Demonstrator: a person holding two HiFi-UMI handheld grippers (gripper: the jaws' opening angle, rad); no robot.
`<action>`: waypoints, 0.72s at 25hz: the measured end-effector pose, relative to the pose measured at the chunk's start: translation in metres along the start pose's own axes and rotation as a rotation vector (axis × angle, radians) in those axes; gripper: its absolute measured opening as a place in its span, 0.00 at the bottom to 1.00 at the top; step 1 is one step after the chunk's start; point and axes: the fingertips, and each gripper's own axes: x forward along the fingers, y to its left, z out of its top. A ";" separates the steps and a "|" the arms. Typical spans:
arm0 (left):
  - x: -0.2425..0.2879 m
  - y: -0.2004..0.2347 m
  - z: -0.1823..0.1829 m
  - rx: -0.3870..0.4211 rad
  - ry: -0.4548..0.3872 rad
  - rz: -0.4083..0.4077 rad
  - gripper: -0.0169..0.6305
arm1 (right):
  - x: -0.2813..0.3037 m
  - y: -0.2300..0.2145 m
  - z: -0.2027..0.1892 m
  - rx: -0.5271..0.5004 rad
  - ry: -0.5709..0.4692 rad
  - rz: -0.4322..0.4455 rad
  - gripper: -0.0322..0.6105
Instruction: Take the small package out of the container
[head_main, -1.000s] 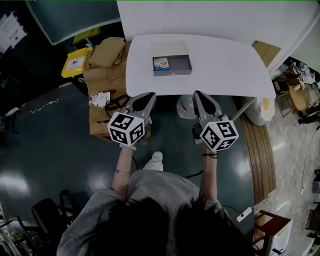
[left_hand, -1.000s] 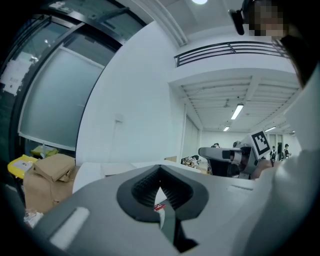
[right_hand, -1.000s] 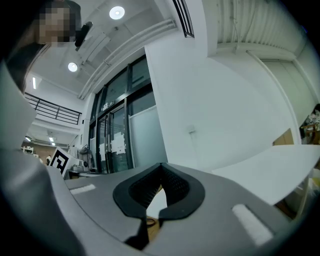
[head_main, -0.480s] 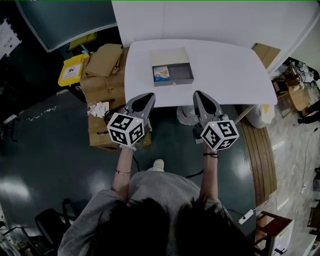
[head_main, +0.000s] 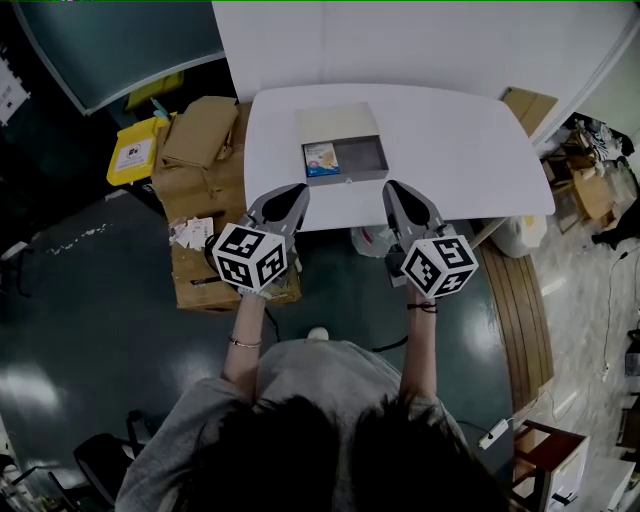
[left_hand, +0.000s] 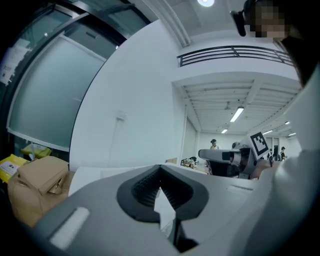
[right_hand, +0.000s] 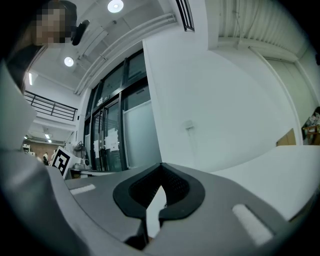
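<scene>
The small package (head_main: 321, 159) lies in the left end of the open grey container (head_main: 366, 155), which sits on the white table (head_main: 460, 150). The left gripper (head_main: 288, 196) and the right gripper (head_main: 398, 194) hang side by side at the table's near edge, well apart from the container, each with its jaws pressed together and gripping nothing.
</scene>
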 end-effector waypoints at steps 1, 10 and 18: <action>0.001 0.003 -0.001 -0.002 0.002 0.000 0.01 | 0.003 0.000 -0.002 0.001 0.003 0.001 0.07; 0.012 0.018 -0.007 -0.012 0.023 0.015 0.01 | 0.023 -0.010 -0.013 0.029 0.033 0.008 0.07; 0.030 0.037 -0.009 -0.029 0.026 0.077 0.01 | 0.055 -0.032 -0.014 0.042 0.059 0.057 0.07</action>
